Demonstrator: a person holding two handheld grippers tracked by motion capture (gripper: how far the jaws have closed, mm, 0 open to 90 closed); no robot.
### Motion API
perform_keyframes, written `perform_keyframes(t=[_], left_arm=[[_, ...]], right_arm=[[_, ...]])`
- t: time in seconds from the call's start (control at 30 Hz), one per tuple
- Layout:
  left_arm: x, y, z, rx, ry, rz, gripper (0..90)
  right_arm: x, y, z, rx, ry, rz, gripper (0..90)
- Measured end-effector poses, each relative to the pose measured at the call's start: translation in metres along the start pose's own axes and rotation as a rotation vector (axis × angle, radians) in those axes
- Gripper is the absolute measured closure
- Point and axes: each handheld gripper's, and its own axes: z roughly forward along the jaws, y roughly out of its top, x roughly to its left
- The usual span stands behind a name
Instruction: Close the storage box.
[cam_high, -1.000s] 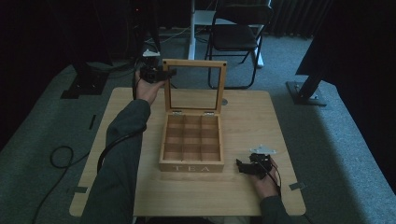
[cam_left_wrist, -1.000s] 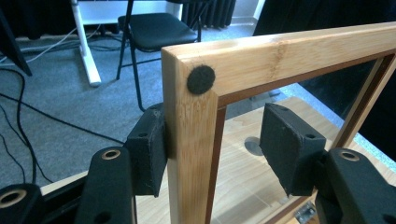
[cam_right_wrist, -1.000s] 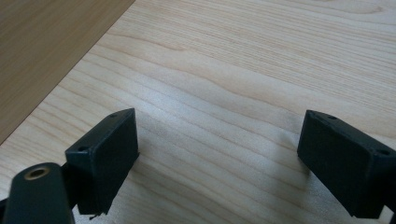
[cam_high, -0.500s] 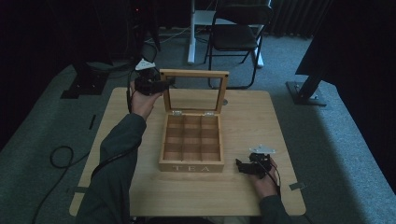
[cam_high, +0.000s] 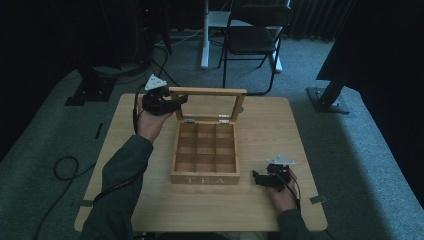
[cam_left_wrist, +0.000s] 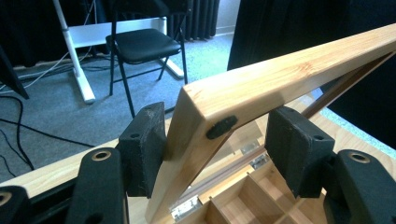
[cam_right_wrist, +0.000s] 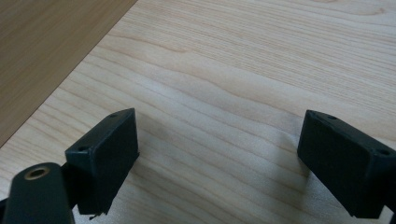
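Upright between the left gripper (cam_left_wrist: 215, 154) fingers (cam_left_wrist: 142, 147): the tea box lid (cam_left_wrist: 261, 88) corner, touching one, clear of the other. Spread wide and holding nothing, resting on the surface (cam_right_wrist: 243, 70): the right gripper (cam_right_wrist: 217, 163).

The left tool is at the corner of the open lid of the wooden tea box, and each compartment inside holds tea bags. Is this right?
Not quite. The left tool is at the corner of the lid of the tea box, and the lid is open, but the compartments hold nothing: the high view shows bare wood in all nine.

The left gripper (cam_high: 175, 102) is raised on an outstretched arm, its jaws spread wide. The right gripper (cam_high: 257, 178) rests low, jaws parted too.
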Motion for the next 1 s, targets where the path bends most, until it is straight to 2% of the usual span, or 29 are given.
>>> perform_keyframes(t=[0.37, 0.77, 0.97, 1.0], left_arm=[[-0.008, -0.01, -0.009, 0.008, -0.006, 0.01, 37.2], [-0.023, -0.021, -0.018, 0.032, 0.041, 0.023, 35.5], [-0.03, -0.025, -0.022, 0.058, 0.062, 0.031, 34.6], [-0.033, -0.026, -0.023, 0.073, 0.069, 0.045, 34.6]], right_arm=[[0.0, 0.0, 0.0, 0.0, 0.0, 0.001, 12.0], [0.0, 0.0, 0.0, -0.001, 0.0, -0.001, 12.0], [0.0, 0.0, 0.0, -0.002, 0.0, -0.001, 11.9], [0.0, 0.0, 0.0, -0.001, 0.001, -0.001, 11.9]])
